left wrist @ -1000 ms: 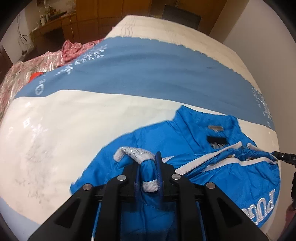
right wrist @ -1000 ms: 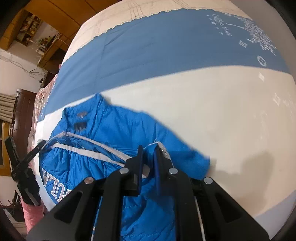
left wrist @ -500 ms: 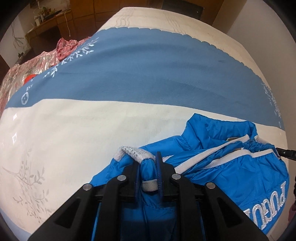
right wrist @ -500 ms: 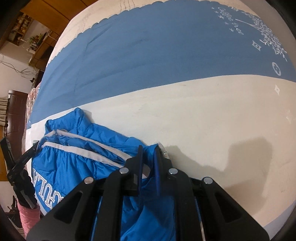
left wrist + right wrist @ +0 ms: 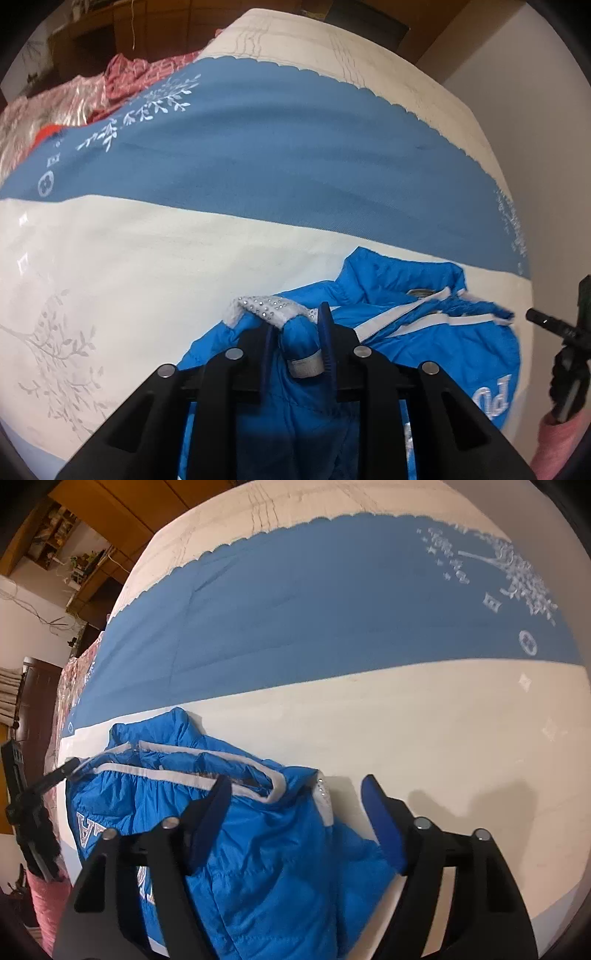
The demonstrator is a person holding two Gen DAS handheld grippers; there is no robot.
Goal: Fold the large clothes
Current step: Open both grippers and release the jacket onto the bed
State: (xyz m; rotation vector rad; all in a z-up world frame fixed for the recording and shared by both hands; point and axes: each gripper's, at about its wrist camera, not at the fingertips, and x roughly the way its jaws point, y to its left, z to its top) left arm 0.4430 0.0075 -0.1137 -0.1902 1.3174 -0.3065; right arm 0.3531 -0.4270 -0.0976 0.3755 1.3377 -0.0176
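A bright blue puffer jacket (image 5: 424,354) with white trim and white lettering lies bunched on the white part of a bedspread (image 5: 147,280). My left gripper (image 5: 295,336) is shut on a fold of the blue jacket beside its grey rhinestone cuff (image 5: 266,306). In the right wrist view the jacket (image 5: 258,842) lies under and between my fingers. My right gripper (image 5: 295,801) is open, with the jacket's fold and cuff (image 5: 323,801) lying loose between its jaws.
The bedspread has a wide blue band (image 5: 277,155) with white prints beyond the jacket. Pink and red bedding (image 5: 74,99) is heaped at the far left. Wooden cupboards (image 5: 92,528) stand behind the bed. The other gripper's black tip (image 5: 554,325) shows at the right edge.
My right gripper has opened and let go of the jacket. Both grippers carried the jacket's near part toward its collar, so it now lies more bunched. My left gripper stays shut.
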